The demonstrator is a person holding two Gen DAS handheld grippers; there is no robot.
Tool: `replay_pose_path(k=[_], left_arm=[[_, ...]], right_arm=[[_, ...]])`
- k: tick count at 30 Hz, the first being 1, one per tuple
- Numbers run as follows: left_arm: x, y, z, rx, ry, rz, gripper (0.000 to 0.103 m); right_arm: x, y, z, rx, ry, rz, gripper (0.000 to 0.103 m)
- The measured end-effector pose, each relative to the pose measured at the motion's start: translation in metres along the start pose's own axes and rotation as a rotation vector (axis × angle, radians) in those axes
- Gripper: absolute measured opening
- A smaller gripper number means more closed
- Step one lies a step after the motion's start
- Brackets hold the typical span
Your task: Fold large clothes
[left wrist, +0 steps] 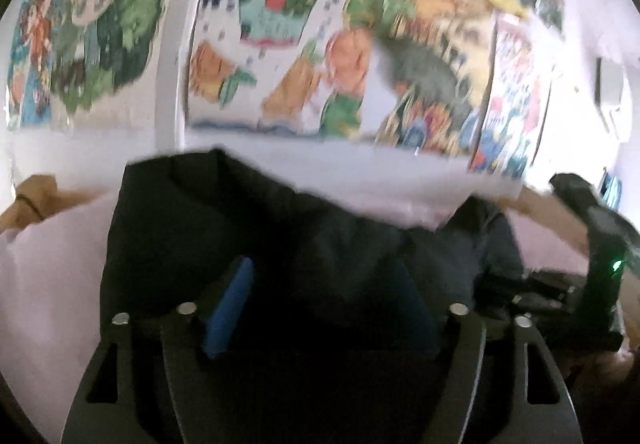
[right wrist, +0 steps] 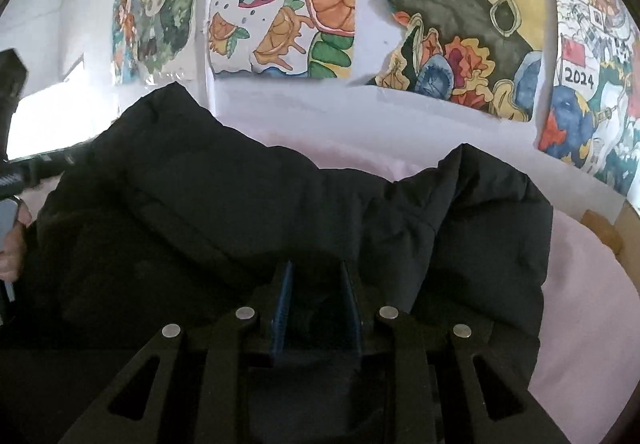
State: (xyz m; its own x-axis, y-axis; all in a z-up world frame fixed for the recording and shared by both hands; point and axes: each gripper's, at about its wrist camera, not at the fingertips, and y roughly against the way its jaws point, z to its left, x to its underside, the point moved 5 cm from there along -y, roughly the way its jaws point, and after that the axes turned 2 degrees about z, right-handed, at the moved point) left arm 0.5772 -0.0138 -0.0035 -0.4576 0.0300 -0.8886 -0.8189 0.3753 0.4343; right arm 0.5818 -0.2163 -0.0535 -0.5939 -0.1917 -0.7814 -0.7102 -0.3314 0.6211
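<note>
A black padded jacket (right wrist: 280, 204) lies bunched on a pale pink sheet (right wrist: 580, 284); it also fills the lower middle of the blurred left wrist view (left wrist: 280, 236). My left gripper (left wrist: 320, 272) hovers over the jacket with its blue pads (left wrist: 232, 308) wide apart and nothing pinched between them. My right gripper (right wrist: 316, 272) sits low over a fold of the jacket, its pads (right wrist: 282, 304) a narrow gap apart, with dark cloth showing in the gap. The right gripper's body (left wrist: 600, 244) shows at the right edge, the left one (right wrist: 12, 164) at the left edge with a hand (right wrist: 12, 248) on it.
A white wall with several colourful drawings (right wrist: 280, 12) rises just behind the bed. A tan object (left wrist: 32, 200) lies at the sheet's left edge and a brown cardboard piece (right wrist: 600, 228) at its right edge. Bare pink sheet (left wrist: 52, 284) lies left of the jacket.
</note>
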Motion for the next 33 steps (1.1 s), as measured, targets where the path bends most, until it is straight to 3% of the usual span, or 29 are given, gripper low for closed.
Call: replay_pose_path(k=[2, 5, 6, 11, 18, 21, 26, 29, 30, 31, 33], left_arm=[[0.0, -0.016, -0.008, -0.023, -0.026, 0.051, 0.071], [0.016, -0.057, -0.008, -0.165, -0.096, 0.214, 0.072], [0.022, -0.065, -0.005, -0.177, -0.094, 0.234, 0.073], [0.029, -0.078, 0.007, -0.151, -0.049, 0.213, 0.077], [0.045, -0.107, 0.011, -0.207, -0.101, 0.22, 0.078], [0.046, -0.105, 0.012, -0.21, -0.106, 0.211, 0.078], [0.038, -0.073, 0.008, -0.152, -0.063, 0.186, 0.08], [0.04, -0.047, 0.002, -0.173, -0.047, 0.187, 0.082], [0.041, -0.041, -0.002, -0.183, -0.048, 0.184, 0.083], [0.041, -0.035, -0.006, -0.188, -0.051, 0.18, 0.083], [0.045, -0.018, -0.014, -0.196, -0.054, 0.183, 0.087]], right_arm=[[0.002, -0.001, -0.001, -0.003, -0.008, -0.007, 0.024], [0.002, -0.005, -0.002, 0.004, -0.012, -0.011, 0.024], [0.002, -0.007, -0.003, 0.0, -0.013, -0.005, 0.024], [0.006, -0.029, -0.009, -0.032, -0.013, 0.043, 0.024], [0.014, -0.081, -0.018, -0.075, -0.058, 0.15, 0.024], [0.016, -0.086, -0.013, -0.032, -0.033, 0.136, 0.024], [0.016, -0.058, -0.009, -0.027, -0.037, 0.062, 0.025], [0.016, -0.031, -0.005, -0.031, -0.045, 0.028, 0.04], [0.017, -0.023, -0.002, -0.032, -0.042, 0.025, 0.054], [0.017, -0.017, 0.0, -0.028, -0.037, 0.023, 0.06], [0.022, -0.003, 0.004, -0.01, -0.027, 0.041, 0.062]])
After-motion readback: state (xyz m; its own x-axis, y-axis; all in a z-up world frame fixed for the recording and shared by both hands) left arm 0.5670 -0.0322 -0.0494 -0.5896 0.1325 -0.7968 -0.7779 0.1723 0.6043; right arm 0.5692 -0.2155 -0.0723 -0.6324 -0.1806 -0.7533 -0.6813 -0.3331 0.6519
